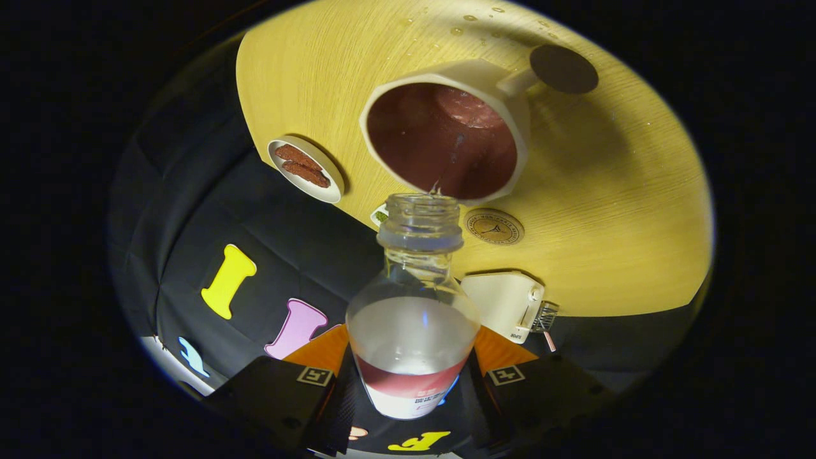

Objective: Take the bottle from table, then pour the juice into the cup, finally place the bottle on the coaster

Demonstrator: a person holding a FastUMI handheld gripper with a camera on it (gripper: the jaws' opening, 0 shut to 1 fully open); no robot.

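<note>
Bottle (413,319) first: it sits between the 2 fingers of the gripper (411,389), and both fingers press on its sides, so the gripper is holding it tight. The bottle is tipped forward, with its open mouth pointing away from the gripper. There is no cap on it. Most of the bottle looks clear now. A little red juice is left low down, near the fingers.

Just past the bottle's mouth is the cup (446,137). It is white outside and stands on the bench (605,223). A thin bit of juice seems to drip from the mouth into it. The cup has a lot of dark red juice inside, with some foam on top.

So step 1, taking the bottle, is done. Step 2, pouring, looks nearly done, since so little juice is left in the bottle.

Step 3 is not done yet. The bottle must still go on the coaster (564,69). I think that is the dark round thing beyond the cup, next to its handle. It is bare.

Other things are on the bench too. A small round tan disc (494,227) lies just ahead of the bottle's mouth, to the right. A white box (503,303) sits near the right finger. A small plate (306,169) with 2 brown snacks is off to the left. Some drops of wet shine far beyond the cup.
</note>
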